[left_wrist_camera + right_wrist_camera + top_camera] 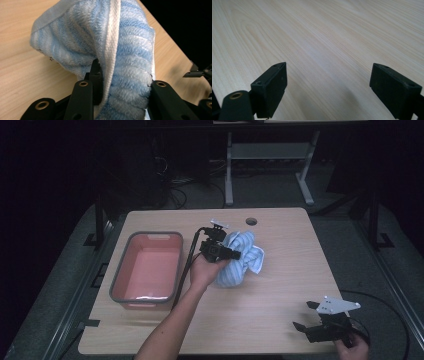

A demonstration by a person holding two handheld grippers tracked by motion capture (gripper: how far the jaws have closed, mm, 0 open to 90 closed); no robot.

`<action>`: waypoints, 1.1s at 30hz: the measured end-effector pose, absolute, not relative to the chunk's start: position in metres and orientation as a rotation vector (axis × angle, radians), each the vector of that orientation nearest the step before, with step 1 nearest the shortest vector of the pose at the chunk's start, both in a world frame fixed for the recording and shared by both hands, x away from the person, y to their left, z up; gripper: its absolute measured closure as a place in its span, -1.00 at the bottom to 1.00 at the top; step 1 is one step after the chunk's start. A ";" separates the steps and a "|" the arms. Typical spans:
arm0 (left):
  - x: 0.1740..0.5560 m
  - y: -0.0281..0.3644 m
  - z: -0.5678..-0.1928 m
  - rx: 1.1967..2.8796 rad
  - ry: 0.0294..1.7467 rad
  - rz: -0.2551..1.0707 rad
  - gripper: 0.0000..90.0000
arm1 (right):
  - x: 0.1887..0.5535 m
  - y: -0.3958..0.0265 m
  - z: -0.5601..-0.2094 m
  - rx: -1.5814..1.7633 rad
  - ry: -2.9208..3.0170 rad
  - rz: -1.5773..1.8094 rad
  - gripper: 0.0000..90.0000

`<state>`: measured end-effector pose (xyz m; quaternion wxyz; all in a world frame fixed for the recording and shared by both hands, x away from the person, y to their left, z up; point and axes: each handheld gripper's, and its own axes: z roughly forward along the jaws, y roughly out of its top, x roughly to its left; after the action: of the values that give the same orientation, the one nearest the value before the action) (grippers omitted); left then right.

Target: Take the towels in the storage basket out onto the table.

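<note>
the left gripper [231, 253] is clamping a bunched blue striped towel [242, 257] near the middle of the wooden table [280, 295], its jaws closing on a fold. the pink tub [150, 267] just to its left is sitting empty, so any move there looks undone. the right gripper [306, 316] is resting wide and empty, well apart at the near right corner.

You work in a dim room. A grey floor [280, 195] surrounds your wooden table [290, 270]; a white-legged desk frame [265, 155] stands at top centre.
</note>
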<state>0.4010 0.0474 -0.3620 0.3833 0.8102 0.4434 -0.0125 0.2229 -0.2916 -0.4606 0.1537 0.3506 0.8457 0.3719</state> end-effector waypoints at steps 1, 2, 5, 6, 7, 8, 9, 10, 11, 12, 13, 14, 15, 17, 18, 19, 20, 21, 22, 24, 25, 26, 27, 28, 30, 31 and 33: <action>0.402 0.047 -0.364 2.067 1.132 -0.035 0.49 | 0.223 -0.292 -0.461 1.007 2.423 1.065 -0.69; 0.402 0.046 -0.365 2.060 1.141 -0.035 0.49 | 0.223 -0.292 -0.460 1.004 2.422 1.064 -0.69; 0.404 0.043 -0.371 2.050 1.151 -0.044 0.49 | 0.223 -0.290 -0.460 1.001 2.421 1.056 -0.69; 0.404 0.042 -0.372 2.047 1.155 -0.050 0.48 | 0.223 -0.290 -0.461 0.999 2.423 1.053 -0.69; 0.405 0.041 -0.374 2.046 1.162 -0.050 0.48 | 0.223 -0.290 -0.461 0.992 2.423 1.051 -0.69; 0.405 0.040 -0.375 2.050 1.163 -0.053 0.48 | 0.223 -0.290 -0.461 0.993 2.422 1.053 -0.69; 0.406 0.039 -0.377 2.051 1.163 -0.057 0.48 | 0.223 -0.290 -0.461 0.993 2.423 1.051 -0.69; 0.406 0.038 -0.378 2.046 1.164 -0.060 0.48 | 0.224 -0.290 -0.461 0.994 2.424 1.047 -0.69; 0.407 0.037 -0.380 2.050 1.162 -0.066 0.48 | 0.224 -0.289 -0.461 0.998 2.424 1.046 -0.69; 0.407 0.035 -0.381 2.048 1.164 -0.067 0.48 | 0.224 -0.289 -0.461 1.001 2.424 1.048 -0.69; 0.408 0.034 -0.383 2.049 1.165 -0.068 0.48 | 0.224 -0.289 -0.461 1.003 2.424 1.049 -0.69; 0.408 0.032 -0.385 2.047 1.170 -0.076 0.48 | 0.224 -0.288 -0.461 1.009 2.424 1.051 -0.69; 0.408 0.030 -0.387 2.051 1.167 -0.081 0.48 | 0.224 -0.288 -0.461 1.003 2.428 1.047 -0.69; 0.409 0.028 -0.391 2.064 1.167 -0.085 0.48 | 0.225 -0.287 -0.462 1.002 2.429 1.047 -0.69; 0.410 0.027 -0.393 2.068 1.169 -0.087 0.48 | 0.225 -0.287 -0.462 1.000 2.431 1.045 -0.69; 0.411 0.026 -0.395 2.069 1.170 -0.089 0.48 | 0.225 -0.287 -0.462 0.997 2.433 1.044 -0.69; 0.411 0.025 -0.396 2.066 1.176 -0.093 0.48 | 0.225 -0.287 -0.462 0.993 2.431 1.049 -0.69; 0.411 0.025 -0.398 2.061 1.176 -0.096 0.47 | 0.225 -0.288 -0.462 0.994 2.431 1.047 -0.69; 0.412 0.024 -0.400 2.057 1.181 -0.103 0.47 | 0.225 -0.288 -0.462 1.000 2.431 1.047 -0.69; 0.411 0.021 -0.403 2.054 1.184 -0.108 0.47 | 0.225 -0.289 -0.462 1.004 2.426 1.054 -0.69; 0.410 0.019 -0.405 2.057 1.182 -0.113 0.47 | 0.225 -0.290 -0.462 1.006 2.425 1.049 -0.69; 0.410 0.018 -0.407 2.059 1.182 -0.120 0.47 | 0.225 -0.290 -0.462 1.011 2.425 1.049 -0.69; 0.410 0.018 -0.408 2.061 1.179 -0.120 0.47 | 0.225 -0.290 -0.462 1.012 2.424 1.054 -0.69; 0.410 0.017 -0.410 2.067 1.180 -0.119 0.46 | 0.225 -0.290 -0.462 1.013 2.423 1.054 -0.69; 0.410 0.015 -0.412 2.077 1.183 -0.110 0.46 | 0.225 -0.290 -0.462 1.011 2.423 1.056 -0.69; 0.409 0.014 -0.412 2.081 1.183 -0.108 0.45 | 0.224 -0.291 -0.462 1.009 2.426 1.051 -0.69; 0.408 0.012 -0.414 2.092 1.181 -0.100 0.42 | 0.224 -0.290 -0.462 1.007 2.427 1.052 -0.69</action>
<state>0.4083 0.0118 -0.4139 0.3603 0.8116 0.4583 -0.0389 0.2241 -0.2900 -0.4621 0.1551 0.3516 0.8470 0.3672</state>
